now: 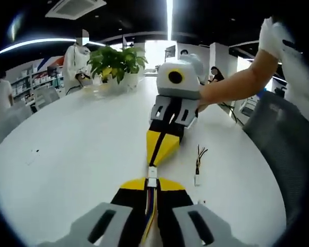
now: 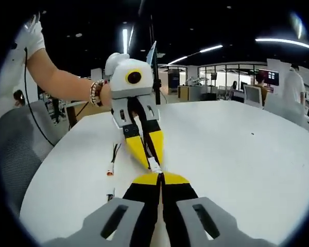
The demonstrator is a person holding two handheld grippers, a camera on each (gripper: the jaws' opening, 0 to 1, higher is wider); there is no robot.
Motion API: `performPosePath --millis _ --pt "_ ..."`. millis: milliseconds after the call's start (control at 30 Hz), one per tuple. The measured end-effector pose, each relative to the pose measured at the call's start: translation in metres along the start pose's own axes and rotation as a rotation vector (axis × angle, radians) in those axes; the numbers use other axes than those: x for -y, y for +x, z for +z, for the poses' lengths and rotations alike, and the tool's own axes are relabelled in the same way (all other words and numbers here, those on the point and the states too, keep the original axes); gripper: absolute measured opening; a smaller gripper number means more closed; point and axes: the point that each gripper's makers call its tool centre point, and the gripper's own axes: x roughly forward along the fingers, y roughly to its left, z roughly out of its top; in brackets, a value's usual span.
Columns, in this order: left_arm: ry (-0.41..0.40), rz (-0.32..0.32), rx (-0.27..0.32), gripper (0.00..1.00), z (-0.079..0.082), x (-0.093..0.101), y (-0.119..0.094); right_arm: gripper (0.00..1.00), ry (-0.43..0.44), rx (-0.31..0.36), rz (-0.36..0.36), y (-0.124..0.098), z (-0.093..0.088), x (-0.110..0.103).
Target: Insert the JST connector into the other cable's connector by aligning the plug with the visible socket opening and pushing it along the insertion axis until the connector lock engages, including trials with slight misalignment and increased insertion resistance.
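My left gripper rises from the bottom of the left gripper view, shut on a cable whose coloured wires run back between its jaws. A small white JST connector sits at its yellow tips. My right gripper faces it tip to tip, also shut on the connector's far end. In the right gripper view my right gripper is shut just behind the white connector, and the left gripper meets it from above. I cannot tell whether plug and socket are locked together.
A spare cable with a white plug lies on the white table beside the grippers. A potted plant stands at the far end. A grey chair is at the table's edge. A person's arm holds the right gripper.
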Motion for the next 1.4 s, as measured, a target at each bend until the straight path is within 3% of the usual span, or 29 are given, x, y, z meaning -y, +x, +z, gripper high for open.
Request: performPosePath --millis 267,433,533,600,700,900,1067,1267,1400 --pt "-0.022 0.008 -0.006 0.01 -0.006 -0.003 -0.003 0.00 0.019 -0.018 0.009 0.003 -0.006 -0.005" --pt "-0.042 0.010 -0.002 0.07 -0.006 -0.002 -0.004 0.00 0.045 -0.021 -0.010 0.000 -0.007 -0.004" --pt "-0.054 0.024 -0.001 0.13 -0.007 -0.003 -0.010 0.00 0.071 0.007 -0.013 -0.008 0.000 -0.004" --pt "-0.074 0.038 0.031 0.17 -0.002 -0.001 -0.015 0.00 0.088 0.031 -0.026 -0.015 0.003 -0.001" --pt "-0.086 0.049 0.078 0.18 0.004 0.007 -0.024 0.00 0.163 0.141 -0.043 -0.028 0.021 0.001" --pt "-0.113 0.067 0.130 0.22 0.008 0.024 -0.041 0.09 0.119 0.200 -0.037 -0.045 0.037 -0.010" --pt "-0.120 0.065 0.130 0.25 0.004 0.044 -0.052 0.12 0.102 0.168 -0.019 -0.046 0.037 -0.026" --pt "-0.131 0.067 0.118 0.25 -0.005 0.061 -0.054 0.16 0.043 0.069 0.040 -0.035 0.019 -0.052" --pt "-0.155 0.062 0.084 0.25 -0.021 0.068 -0.048 0.15 0.023 0.017 0.067 -0.025 0.005 -0.063"
